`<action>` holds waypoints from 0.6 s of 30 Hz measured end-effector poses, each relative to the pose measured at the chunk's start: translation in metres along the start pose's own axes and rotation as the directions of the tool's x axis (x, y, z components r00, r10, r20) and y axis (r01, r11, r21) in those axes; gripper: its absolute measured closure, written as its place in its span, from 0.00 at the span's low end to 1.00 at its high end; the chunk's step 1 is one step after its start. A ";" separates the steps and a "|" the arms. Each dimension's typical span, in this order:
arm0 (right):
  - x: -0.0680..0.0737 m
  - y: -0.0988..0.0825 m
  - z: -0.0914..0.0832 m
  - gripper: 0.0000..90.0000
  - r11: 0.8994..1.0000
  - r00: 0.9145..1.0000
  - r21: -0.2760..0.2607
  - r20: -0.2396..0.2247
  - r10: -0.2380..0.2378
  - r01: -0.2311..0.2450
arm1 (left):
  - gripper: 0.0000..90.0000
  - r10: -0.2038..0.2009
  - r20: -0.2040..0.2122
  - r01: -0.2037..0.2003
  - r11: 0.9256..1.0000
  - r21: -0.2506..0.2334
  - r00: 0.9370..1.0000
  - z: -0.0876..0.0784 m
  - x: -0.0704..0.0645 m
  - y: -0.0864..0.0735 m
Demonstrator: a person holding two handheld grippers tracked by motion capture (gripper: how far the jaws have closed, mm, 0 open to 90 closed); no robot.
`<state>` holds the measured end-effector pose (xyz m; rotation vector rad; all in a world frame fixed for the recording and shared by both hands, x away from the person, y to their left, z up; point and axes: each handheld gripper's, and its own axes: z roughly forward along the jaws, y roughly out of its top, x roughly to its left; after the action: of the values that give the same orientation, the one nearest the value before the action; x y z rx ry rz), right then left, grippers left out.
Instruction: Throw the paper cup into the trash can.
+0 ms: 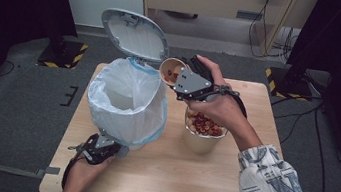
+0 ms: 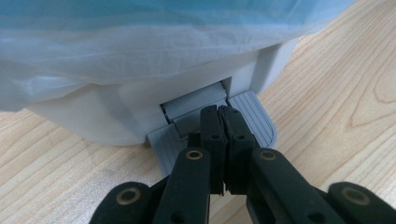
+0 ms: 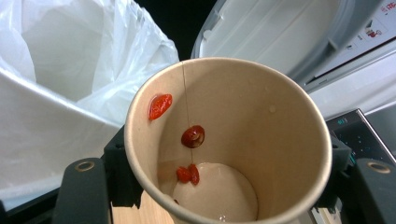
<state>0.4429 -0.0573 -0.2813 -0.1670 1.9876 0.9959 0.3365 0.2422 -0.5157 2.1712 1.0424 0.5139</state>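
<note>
A white pedal bin (image 1: 127, 102) lined with a clear bag stands on the table's left, its grey lid (image 1: 135, 34) raised. My left gripper (image 1: 118, 148) is shut, with nothing between its tips. The closed tips (image 2: 219, 112) rest on the bin's grey pedal (image 2: 254, 116). My right gripper (image 1: 175, 77) is shut on a small paper cup (image 1: 172, 70), held tilted beside the bin's rim under the lid. In the right gripper view, this cup (image 3: 261, 121) sits between the jaws of that gripper (image 3: 229, 170). A few red pieces (image 3: 193, 136) stick to its inner wall.
A larger paper cup (image 1: 203, 136) full of red and pale pieces stands on the wooden table (image 1: 258, 103), under my right hand. The bin's open bag (image 3: 60, 60) lies just left of the small cup. Dark stands and cables surround the table on the floor.
</note>
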 end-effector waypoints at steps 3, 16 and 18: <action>0.001 0.007 0.003 0.34 1.000 1.000 -0.014 -0.010 0.001 -0.002 | 0.98 0.001 -0.001 -0.001 1.000 0.000 1.000 0.000 0.000 0.000; 0.004 0.024 0.017 0.34 0.999 0.999 -0.039 -0.034 0.001 -0.002 | 0.98 0.000 0.001 0.000 1.000 0.000 1.000 0.000 0.000 0.000; 0.005 0.027 0.019 0.34 0.999 0.999 -0.042 -0.036 0.006 -0.008 | 0.98 0.000 0.001 0.000 1.000 0.000 1.000 0.000 0.000 0.000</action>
<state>0.4400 -0.0250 -0.2747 -0.2029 2.0019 1.0467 0.3366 0.2423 -0.5158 2.1710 1.0418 0.5130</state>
